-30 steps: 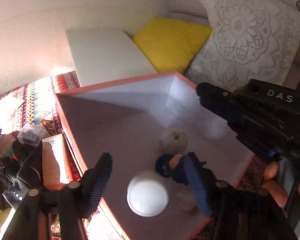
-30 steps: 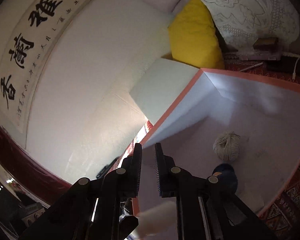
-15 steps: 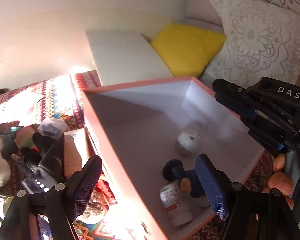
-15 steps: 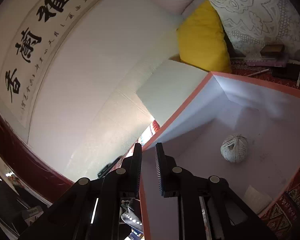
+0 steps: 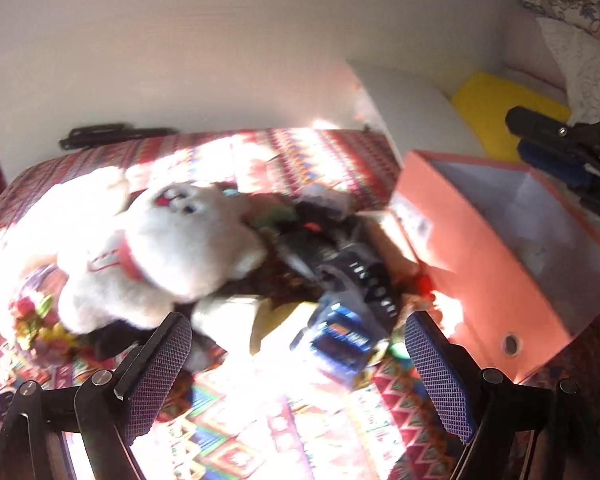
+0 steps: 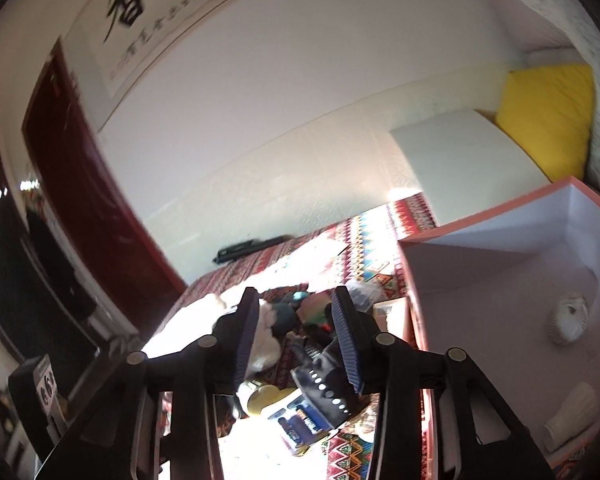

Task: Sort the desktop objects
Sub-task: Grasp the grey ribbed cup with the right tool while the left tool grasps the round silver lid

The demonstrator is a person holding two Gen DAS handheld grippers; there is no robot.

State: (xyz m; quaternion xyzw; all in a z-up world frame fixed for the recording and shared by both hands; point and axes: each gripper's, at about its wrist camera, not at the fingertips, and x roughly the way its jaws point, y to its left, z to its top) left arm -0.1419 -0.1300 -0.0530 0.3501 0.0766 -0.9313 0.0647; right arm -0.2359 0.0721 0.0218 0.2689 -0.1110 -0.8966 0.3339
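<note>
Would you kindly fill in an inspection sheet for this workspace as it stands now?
Surface: patterned red cloth, sunlit and partly glared out.
Job's things: orange box open; ball of twine and white bottle inside.
Clutter: white plush toy, blue packet, black strap with white dots, other items too blurred to name.
Grippers: left gripper open, empty; right gripper open, empty.
Cables: nothing seen.
Surroundings: yellow cushion, white wall, calligraphy scroll.

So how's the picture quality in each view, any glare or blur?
Left wrist view: sun glare washes out the patterned cloth and white plush toy, with motion blur. Right wrist view: strong fisheye bending, a blown-out patch below the jaws, and the box sharper.
</note>
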